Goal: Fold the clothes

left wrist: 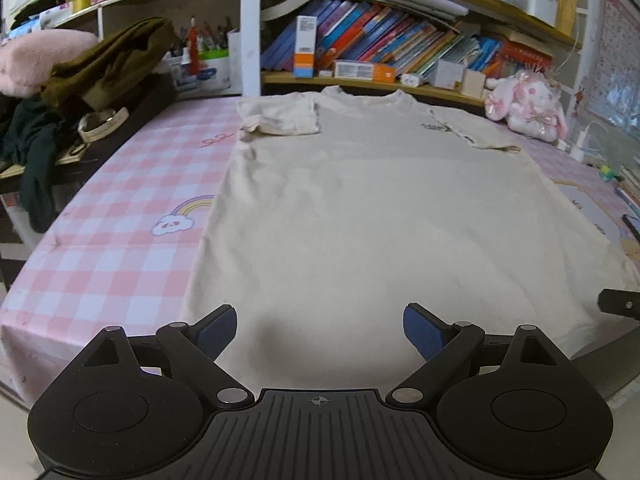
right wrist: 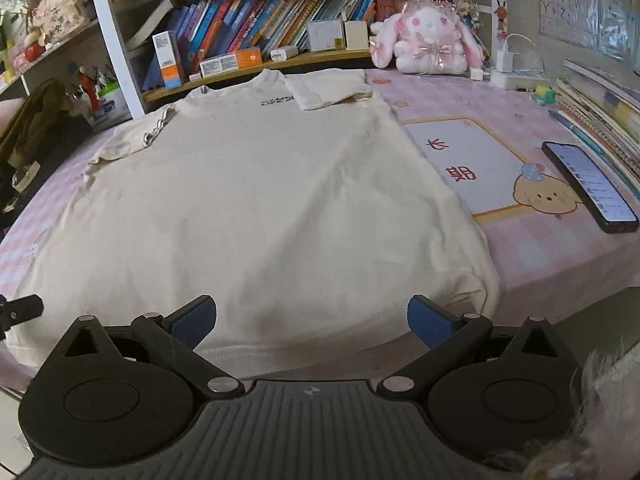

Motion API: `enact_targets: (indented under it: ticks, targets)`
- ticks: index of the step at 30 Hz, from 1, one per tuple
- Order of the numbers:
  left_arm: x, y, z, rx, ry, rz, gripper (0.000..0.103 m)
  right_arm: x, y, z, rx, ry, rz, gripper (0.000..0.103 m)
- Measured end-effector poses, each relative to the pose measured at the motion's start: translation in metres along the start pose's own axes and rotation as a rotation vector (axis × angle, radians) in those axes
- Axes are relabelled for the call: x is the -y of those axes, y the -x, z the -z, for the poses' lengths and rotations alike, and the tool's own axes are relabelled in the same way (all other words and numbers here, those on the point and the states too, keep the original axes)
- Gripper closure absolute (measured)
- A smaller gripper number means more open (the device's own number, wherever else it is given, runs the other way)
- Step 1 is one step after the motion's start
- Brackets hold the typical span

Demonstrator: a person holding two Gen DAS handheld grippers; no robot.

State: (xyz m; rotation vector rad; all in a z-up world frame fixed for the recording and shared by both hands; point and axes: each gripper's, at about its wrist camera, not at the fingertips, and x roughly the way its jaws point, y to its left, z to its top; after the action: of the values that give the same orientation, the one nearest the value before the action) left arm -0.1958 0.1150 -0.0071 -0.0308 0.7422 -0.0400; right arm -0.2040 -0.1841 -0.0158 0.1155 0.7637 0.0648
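Observation:
A cream T-shirt point(left wrist: 360, 208) point(right wrist: 256, 200) lies flat on the pink checked table, collar toward the bookshelf, both short sleeves folded in onto the chest. Its hem hangs at the near table edge. My left gripper point(left wrist: 320, 332) hovers open over the hem's left part, blue pads wide apart with nothing between them. My right gripper point(right wrist: 312, 320) is open too, above the hem's right part near the bottom right corner. A black piece of the other gripper shows at each view's edge.
A pile of olive and dark clothes point(left wrist: 100, 64) sits on a box at the left. A pink plush rabbit point(right wrist: 424, 36), a charger, a phone point(right wrist: 588, 184), a pen and notebooks lie to the right. Bookshelves point(left wrist: 380, 32) stand behind the table point(left wrist: 100, 260).

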Motion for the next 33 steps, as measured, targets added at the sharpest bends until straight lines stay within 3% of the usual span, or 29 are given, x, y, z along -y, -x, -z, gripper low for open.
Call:
enact_targets:
  ticks: [20, 33]
  targets:
    - [-0.018, 0.004, 0.010, -0.083, 0.065, 0.018, 0.010, 0.003, 0.006, -0.002, -0.004, 0.024, 0.009, 0.000]
    - [-0.033, 0.011, 0.014, -0.073, 0.121, 0.015, 0.011, 0.018, 0.007, -0.001, -0.020, -0.032, 0.046, 0.000]
